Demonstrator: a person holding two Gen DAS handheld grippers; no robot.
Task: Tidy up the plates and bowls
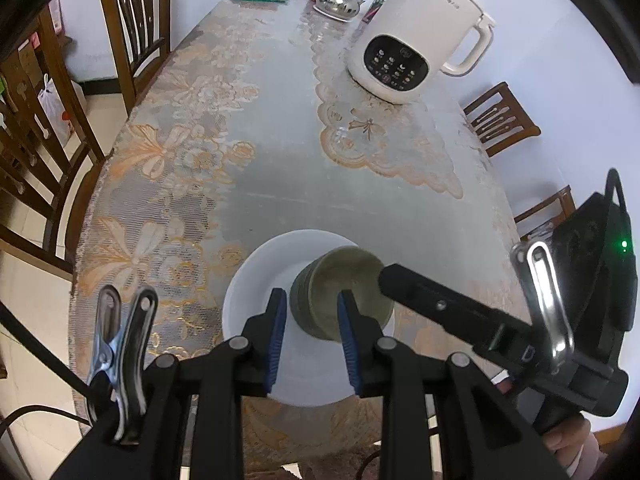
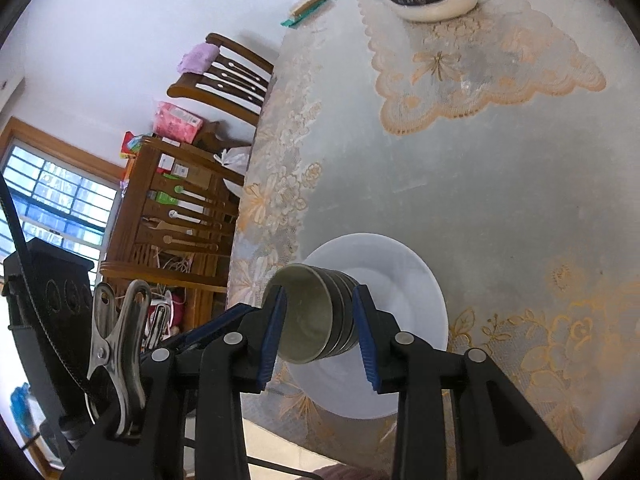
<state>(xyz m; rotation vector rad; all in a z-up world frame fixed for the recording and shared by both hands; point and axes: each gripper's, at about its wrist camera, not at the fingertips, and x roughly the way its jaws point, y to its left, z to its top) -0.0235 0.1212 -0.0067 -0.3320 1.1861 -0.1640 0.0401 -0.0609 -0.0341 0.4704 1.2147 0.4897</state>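
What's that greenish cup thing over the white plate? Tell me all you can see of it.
The bowl is small, round and dull olive-green with a ribbed outer wall, looking like glazed ceramic or worn metal. It appears empty. It is tipped on its side, mouth facing the left gripper, above the white plate. The right gripper clamps its wall between blue pads.

Lace-covered table (image 1: 256,184): plate (image 1: 248,280), kettle (image 1: 416,36)
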